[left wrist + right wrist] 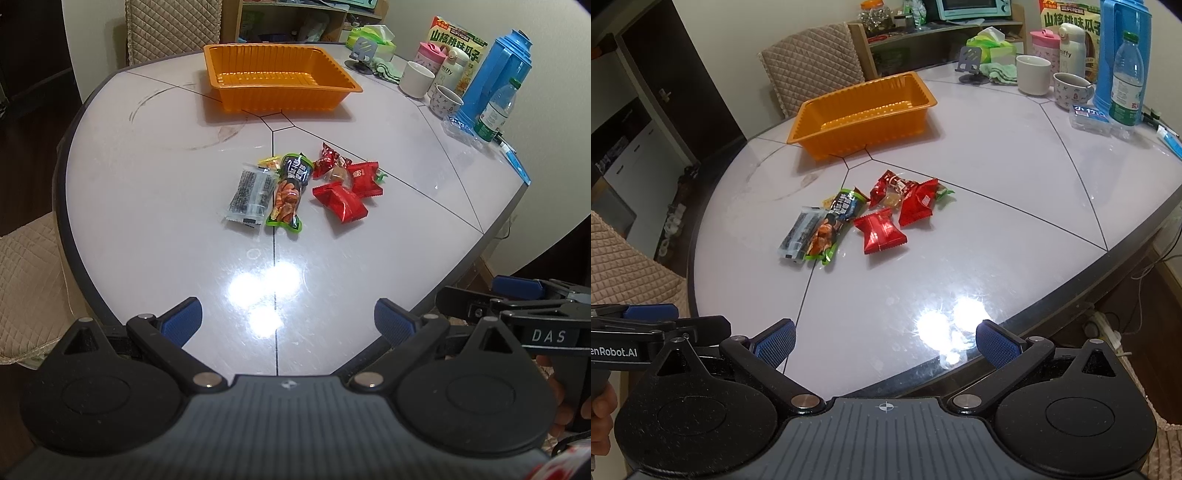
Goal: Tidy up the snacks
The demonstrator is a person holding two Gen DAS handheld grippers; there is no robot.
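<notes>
The left gripper (288, 319) hangs over the near edge of the round white table (147, 192). Its two blue fingers stand wide apart and hold nothing. The right gripper (885, 341) is just beside it, on its right, also over the near edge. Its fingers are spread wide too, and nothing is between them.

The snacks lie in a small heap well ahead of both grippers, near the middle of the table. In front of the left gripper, a little to the left, is a clear packet with dark bits (249, 195). Touching its right side is a long green-edged packet (290, 192) with orange pieces inside. To the right of that lie two red packets (341, 199), one partly on the other, with some small red candies (327, 160) just behind them. A little yellow candy (269, 161) peeks out behind the long packet.

Farther ahead, past the snacks, sits an orange tray (221, 72). Nothing is in it. It is well apart from the heap.

Far off to the right of the grippers stand a white cup (416, 79), a blue flask (498, 74) and a water bottle (496, 110).
</notes>
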